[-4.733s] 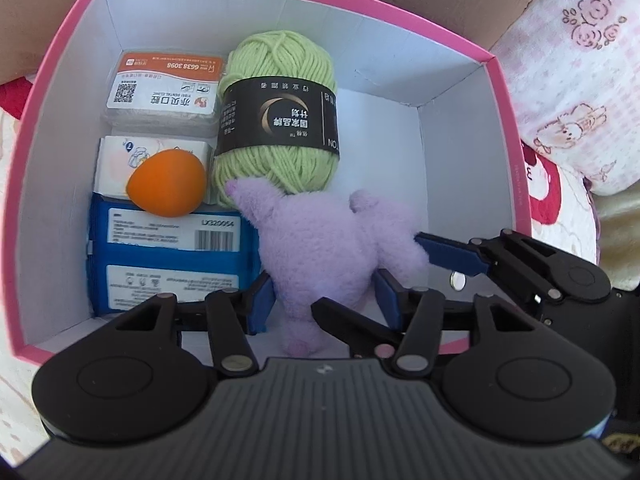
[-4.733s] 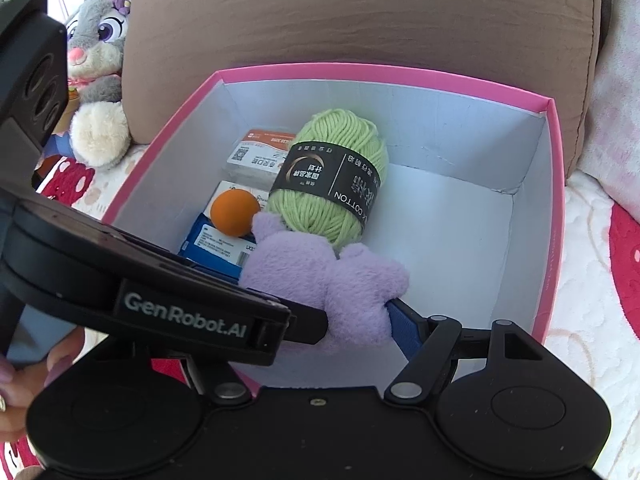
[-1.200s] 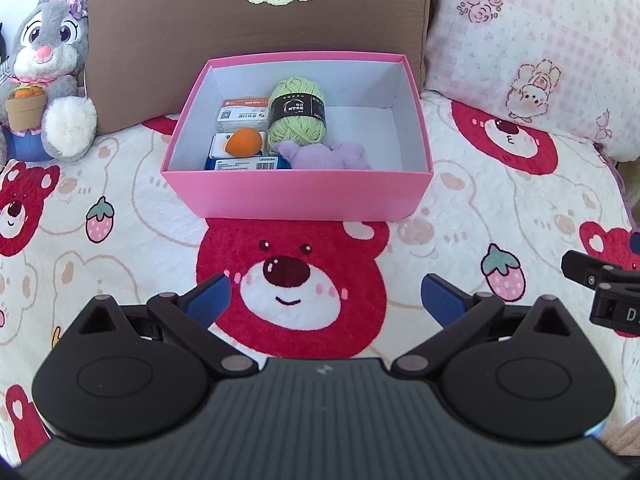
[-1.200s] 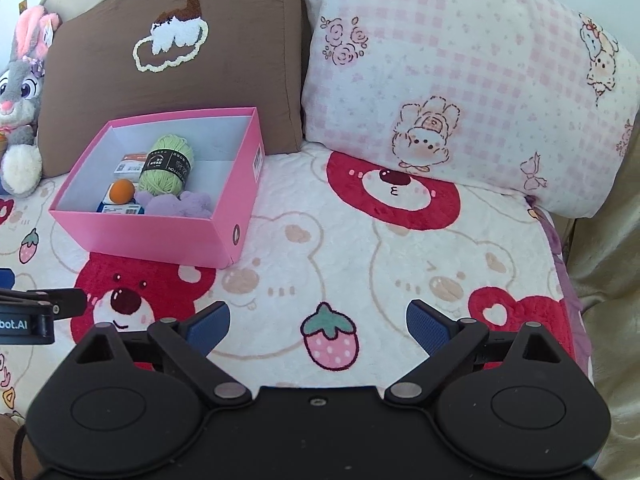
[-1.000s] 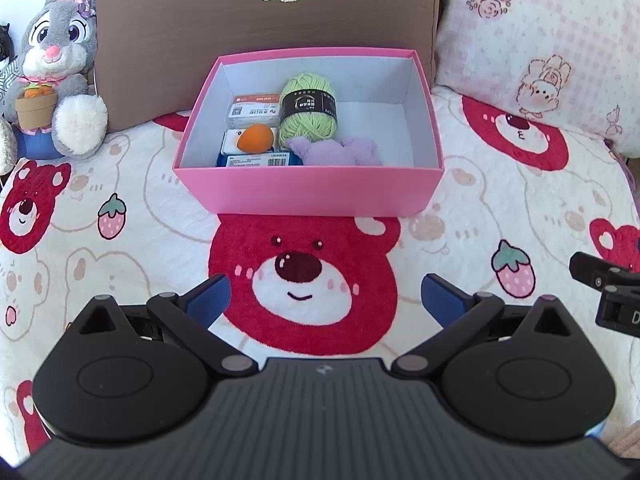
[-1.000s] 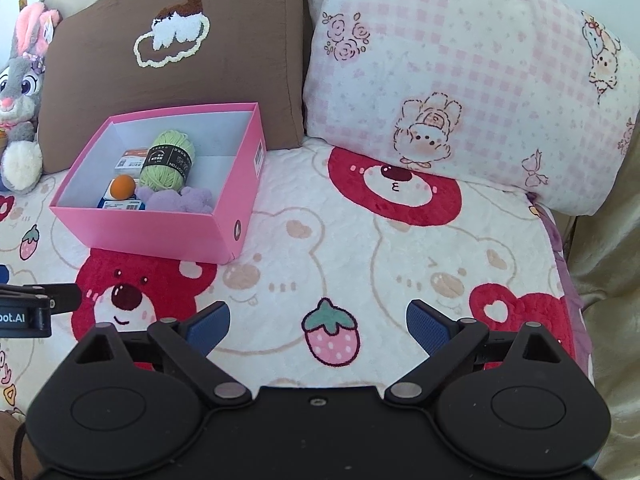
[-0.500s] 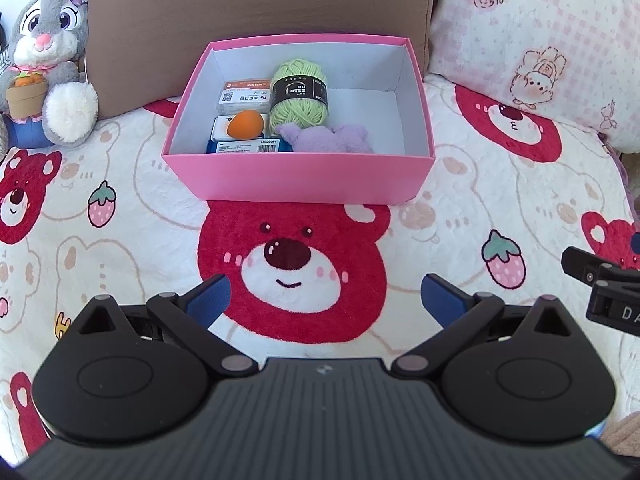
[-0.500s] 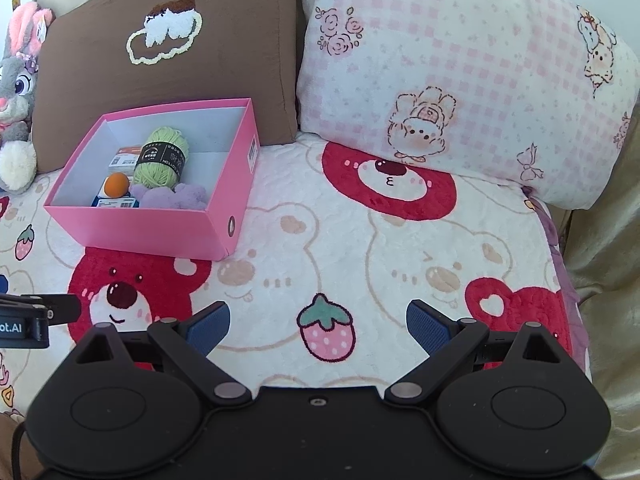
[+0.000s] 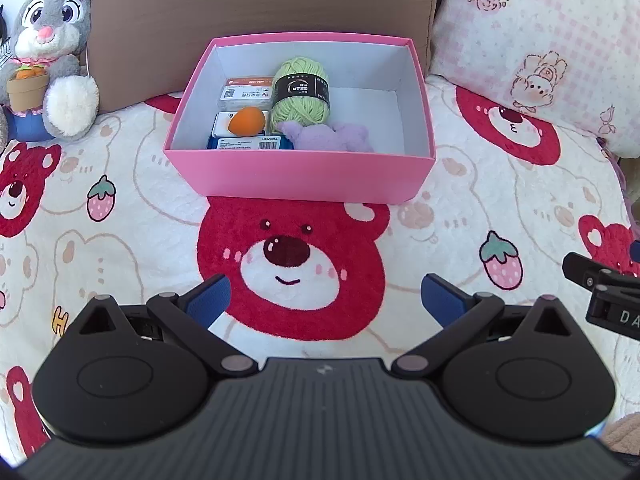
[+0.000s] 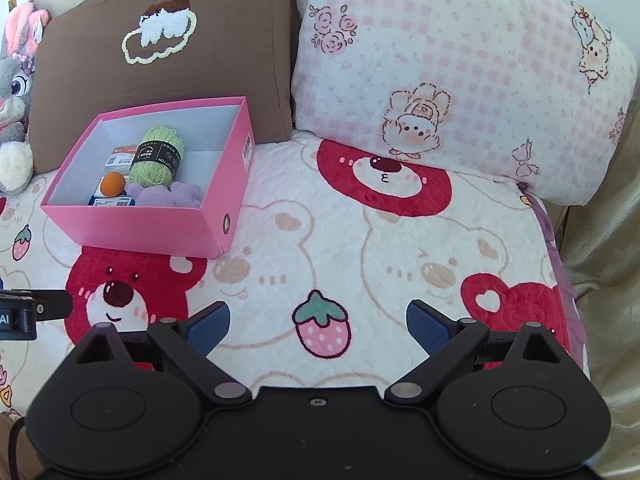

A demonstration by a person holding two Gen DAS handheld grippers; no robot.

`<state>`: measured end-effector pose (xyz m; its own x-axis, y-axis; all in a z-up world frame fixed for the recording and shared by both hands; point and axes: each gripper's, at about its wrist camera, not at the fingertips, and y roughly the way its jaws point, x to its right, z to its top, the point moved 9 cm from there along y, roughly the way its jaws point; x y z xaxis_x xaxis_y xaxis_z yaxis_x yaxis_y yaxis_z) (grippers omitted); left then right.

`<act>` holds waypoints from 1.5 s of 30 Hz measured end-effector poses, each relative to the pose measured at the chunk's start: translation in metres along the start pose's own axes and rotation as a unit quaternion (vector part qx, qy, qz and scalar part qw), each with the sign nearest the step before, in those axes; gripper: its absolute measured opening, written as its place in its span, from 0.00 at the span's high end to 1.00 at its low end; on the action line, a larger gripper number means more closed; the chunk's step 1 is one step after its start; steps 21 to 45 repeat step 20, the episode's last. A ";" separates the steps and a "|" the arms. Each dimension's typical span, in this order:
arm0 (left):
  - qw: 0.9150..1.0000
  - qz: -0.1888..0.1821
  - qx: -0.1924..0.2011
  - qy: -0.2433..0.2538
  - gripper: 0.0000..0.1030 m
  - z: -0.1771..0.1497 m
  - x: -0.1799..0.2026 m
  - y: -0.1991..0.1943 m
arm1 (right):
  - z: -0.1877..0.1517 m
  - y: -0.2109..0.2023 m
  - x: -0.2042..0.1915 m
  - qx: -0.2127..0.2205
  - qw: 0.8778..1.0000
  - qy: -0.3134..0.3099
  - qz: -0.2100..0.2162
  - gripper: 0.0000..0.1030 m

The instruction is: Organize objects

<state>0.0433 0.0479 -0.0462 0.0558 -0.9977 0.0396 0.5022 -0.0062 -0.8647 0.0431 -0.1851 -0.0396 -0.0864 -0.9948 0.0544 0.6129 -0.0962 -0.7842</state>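
Looks about done: green yarn skein (image 9: pixel 301 94), fuzzy purple plush toy (image 9: pixel 330 139), orange egg-shaped sponge (image 9: pixel 247 120) and packets all sit inside the pink cardboard box (image 9: pixel 298 174), nothing loose visible on the blanket, left gripper (image 9: pixel 325 300) and right gripper (image 10: pixel 318 322) both spread wide, empty.

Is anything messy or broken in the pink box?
Nothing looks broken or spilled. The pink box sits flat on the blanket. Only the orange egg-shaped ball is perched loosely atop the packets, and the purple plush lies slumped against the green yarn. Both grippers are open and empty.
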 end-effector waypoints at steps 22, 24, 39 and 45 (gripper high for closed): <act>1.000 0.002 -0.004 0.003 0.00 -0.002 -0.002 0.001 | 0.002 0.001 0.004 0.000 1.000 0.002 0.000 0.06; 1.000 0.002 -0.004 0.003 0.00 -0.002 -0.002 0.001 | 0.002 0.001 0.004 0.000 1.000 0.002 0.000 0.06; 1.000 0.002 -0.004 0.003 0.00 -0.002 -0.002 0.001 | 0.002 0.001 0.004 0.000 1.000 0.002 0.000 0.06; 1.000 0.002 -0.004 0.003 0.00 -0.002 -0.002 0.001 | 0.002 0.001 0.004 0.000 1.000 0.002 0.000 0.06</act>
